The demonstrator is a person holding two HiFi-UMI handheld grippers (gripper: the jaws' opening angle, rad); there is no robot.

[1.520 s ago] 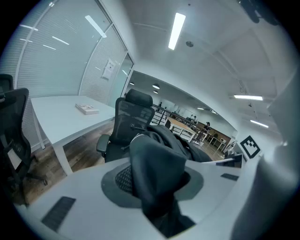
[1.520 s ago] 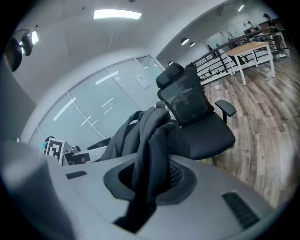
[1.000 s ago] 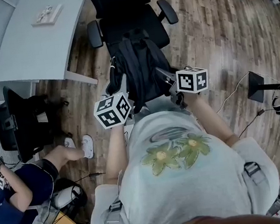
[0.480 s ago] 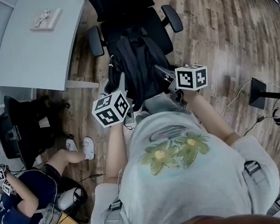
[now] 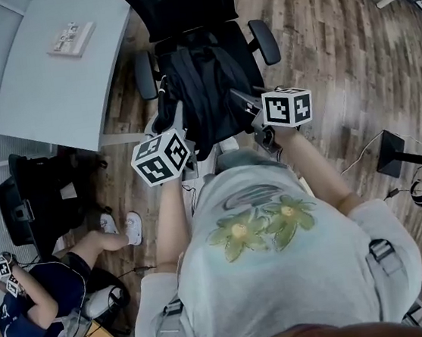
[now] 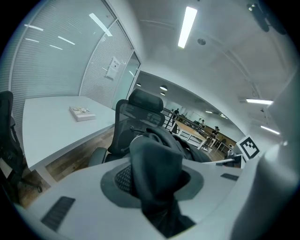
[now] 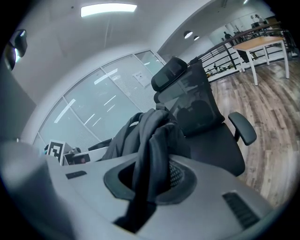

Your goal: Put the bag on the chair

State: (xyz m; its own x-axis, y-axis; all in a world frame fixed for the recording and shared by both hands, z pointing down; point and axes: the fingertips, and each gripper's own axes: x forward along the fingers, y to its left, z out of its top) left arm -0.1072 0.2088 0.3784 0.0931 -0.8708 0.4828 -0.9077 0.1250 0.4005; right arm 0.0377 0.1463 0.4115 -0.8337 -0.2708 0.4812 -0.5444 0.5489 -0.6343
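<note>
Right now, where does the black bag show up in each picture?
Head view: black bag top centre, overlapping the black office chair.
Left gripper view: bag centre foreground.
Right gripper view: bag centre foreground.
Shared landmark: the chair behind the bag.

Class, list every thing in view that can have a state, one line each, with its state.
black backpack, held up by its straps at the chair, contact with seat unclear
office chair, upright, nobody seated
left gripper, shut on a backpack strap
right gripper, shut on a backpack strap
flat white box, lying flat on the table
</note>
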